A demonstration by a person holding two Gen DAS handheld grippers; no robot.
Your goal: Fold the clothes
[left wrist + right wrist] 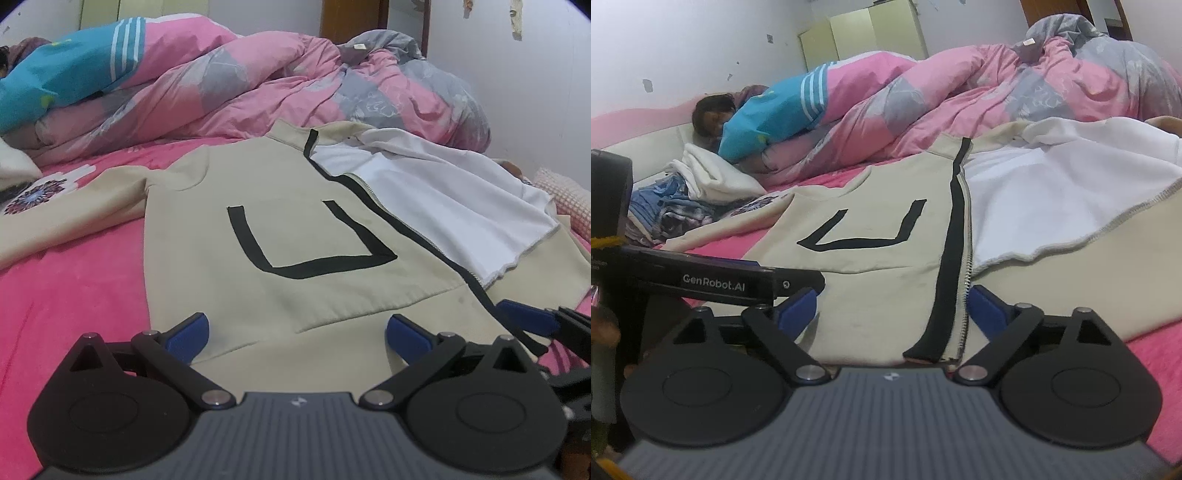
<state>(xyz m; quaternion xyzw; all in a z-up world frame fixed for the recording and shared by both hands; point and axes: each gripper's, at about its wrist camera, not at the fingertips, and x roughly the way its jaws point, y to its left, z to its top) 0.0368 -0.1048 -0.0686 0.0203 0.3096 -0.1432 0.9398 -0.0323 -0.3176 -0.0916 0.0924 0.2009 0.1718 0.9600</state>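
Observation:
A beige zip jacket [295, 206] with black trim lies spread on the pink bed, with one sleeve [74, 214] stretched out to the left. Its right front panel is flipped open and shows the white lining [424, 195]. My left gripper [297, 325] is open low over the hem, below the black pocket outline [314, 266]. My right gripper [892, 295] is also open, its blue fingers on either side of the black zipper band [955, 240] at the jacket's [879, 269] bottom edge. The two grippers are close side by side; the left one's body [720, 286] shows in the right wrist view.
A person in a blue top [768, 114] lies at the head of the bed under a rumpled pink and grey duvet [258, 85]. A pile of folded clothes [676, 206] sits at the far left. Bare pink sheet [74, 295] lies left of the jacket.

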